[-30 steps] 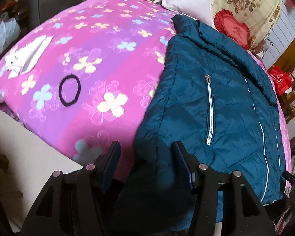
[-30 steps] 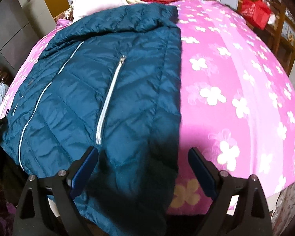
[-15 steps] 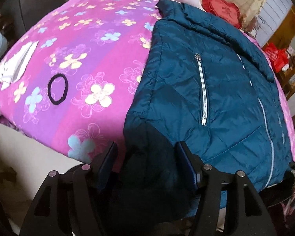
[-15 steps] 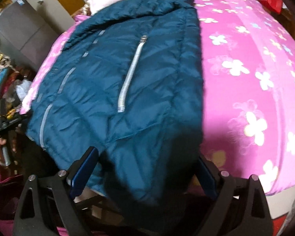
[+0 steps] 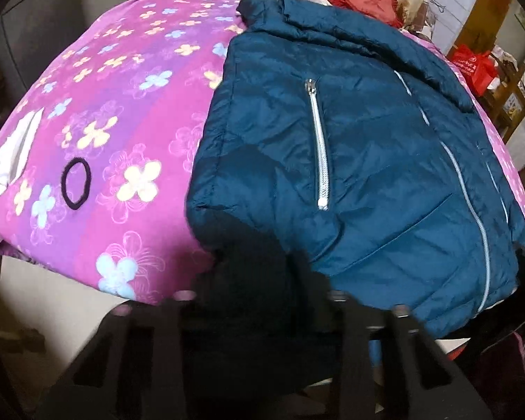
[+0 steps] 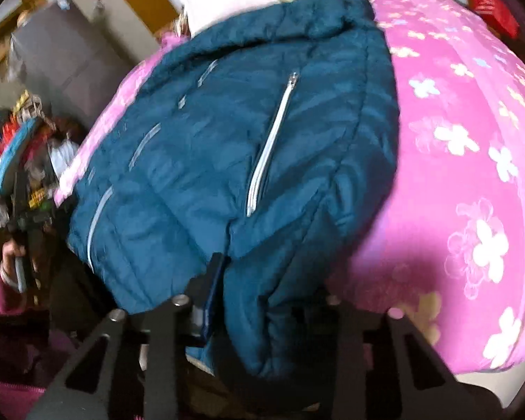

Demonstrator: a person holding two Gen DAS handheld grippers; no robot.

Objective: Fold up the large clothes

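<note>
Okay, teal quilted puffer jacket (image 5: 360,161) lies zipped on the floral pink bedspread (image 5: 129,133), white pocket zips showing. Left tongs (image 5: 259,280) and right tongs (image 6: 262,290) each pinch a hem corner, bunching it.

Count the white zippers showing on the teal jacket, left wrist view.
3. Short pocket zipper on the near panel; long front zipper to its right; a third zipper line near the jacket far edge. More may be hidden.

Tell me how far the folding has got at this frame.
Early stage. Done: the teal quilted puffer jacket lies flat on the pink floral bedspread, sleeves tucked out of sight. In hand: the left gripper and right gripper each close on a bottom hem corner. Left: fold the hem up toward the collar.
</note>
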